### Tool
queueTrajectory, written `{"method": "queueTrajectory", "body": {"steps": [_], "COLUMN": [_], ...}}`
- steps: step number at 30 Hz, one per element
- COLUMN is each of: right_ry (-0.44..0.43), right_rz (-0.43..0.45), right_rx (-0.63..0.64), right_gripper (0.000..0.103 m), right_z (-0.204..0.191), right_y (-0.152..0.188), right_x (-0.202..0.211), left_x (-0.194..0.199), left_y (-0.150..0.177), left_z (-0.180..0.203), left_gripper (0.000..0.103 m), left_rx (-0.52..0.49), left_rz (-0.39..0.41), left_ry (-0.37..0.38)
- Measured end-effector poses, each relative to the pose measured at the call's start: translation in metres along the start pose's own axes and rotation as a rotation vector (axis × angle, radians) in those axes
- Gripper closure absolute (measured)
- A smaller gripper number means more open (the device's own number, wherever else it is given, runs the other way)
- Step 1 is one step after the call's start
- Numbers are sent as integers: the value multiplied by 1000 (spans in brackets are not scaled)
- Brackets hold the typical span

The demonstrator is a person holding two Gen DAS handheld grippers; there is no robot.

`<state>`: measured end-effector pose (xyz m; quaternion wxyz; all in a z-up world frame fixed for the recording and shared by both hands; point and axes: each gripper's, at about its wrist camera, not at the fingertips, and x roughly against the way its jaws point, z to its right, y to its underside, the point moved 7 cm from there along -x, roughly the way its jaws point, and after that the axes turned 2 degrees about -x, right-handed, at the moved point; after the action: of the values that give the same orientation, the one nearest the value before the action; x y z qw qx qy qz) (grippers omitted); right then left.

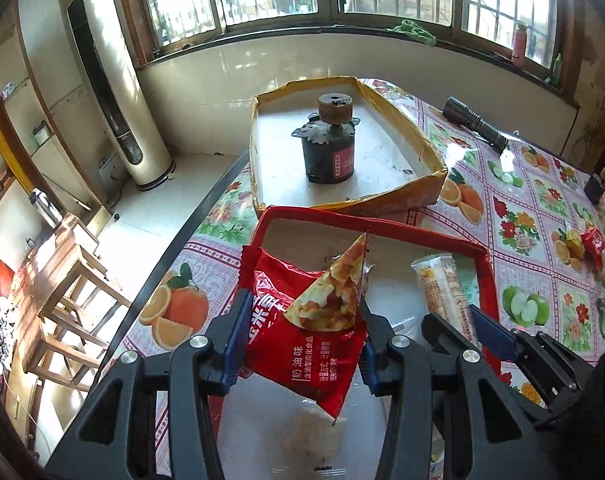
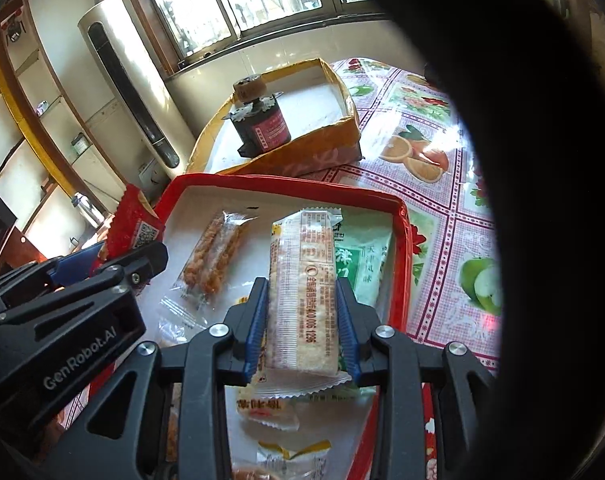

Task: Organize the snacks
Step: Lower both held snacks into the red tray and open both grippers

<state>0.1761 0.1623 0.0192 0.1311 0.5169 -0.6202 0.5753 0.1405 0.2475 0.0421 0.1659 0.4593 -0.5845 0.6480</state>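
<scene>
My left gripper (image 1: 302, 320) is shut on a red snack bag (image 1: 302, 328) printed with golden chips, held above the red-rimmed tray (image 1: 382, 226). My right gripper (image 2: 302, 312) is shut on a pale rice-cracker bar (image 2: 302, 292) in clear wrapping, over the same tray (image 2: 286, 184). That bar (image 1: 442, 288) and the right gripper (image 1: 458, 324) also show at the right of the left wrist view. In the tray lie a clear pack of brown sticks (image 2: 214, 256), a green packet (image 2: 366, 264) and several other wrapped snacks near the front.
Behind the tray stands a yellow-rimmed box (image 1: 422, 136) holding a dark motor (image 1: 330, 148). A fruit-print tablecloth (image 1: 522, 220) carries a torch (image 1: 474, 120) and small red snack packets (image 1: 586, 244) at the right. A tall white air conditioner (image 1: 114, 80) stands by the window.
</scene>
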Motion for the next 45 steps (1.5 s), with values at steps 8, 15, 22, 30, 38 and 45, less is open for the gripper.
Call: {"method": "queueTrajectory", "body": {"steps": [8, 15, 22, 30, 38, 45], "right_ry": [-34, -24, -55, -63, -45, 15], "right_rz": [-62, -88, -98, -84, -47, 8], "right_rx": [-17, -9, -22, -37, -36, -98], "right_gripper": [67, 67, 55, 50, 50, 50], "right_z": [-2, 1, -1, 4, 27, 88], "right_y": [-12, -12, -7, 6, 41, 74], "right_x": [-21, -23, -14, 8, 62, 121], "left_x": [-19, -23, -9, 14, 50, 83], "left_y": [-8, -6, -7, 6, 37, 60], "left_z": [-6, -6, -9, -2, 49, 115], "left_gripper": [55, 53, 46, 45, 45, 45], "left_rx": [31, 27, 30, 20, -30, -105], "left_rz": [-38, -57, -23, 7, 54, 119], "left_ry": [3, 33, -11, -35, 38, 100]}}
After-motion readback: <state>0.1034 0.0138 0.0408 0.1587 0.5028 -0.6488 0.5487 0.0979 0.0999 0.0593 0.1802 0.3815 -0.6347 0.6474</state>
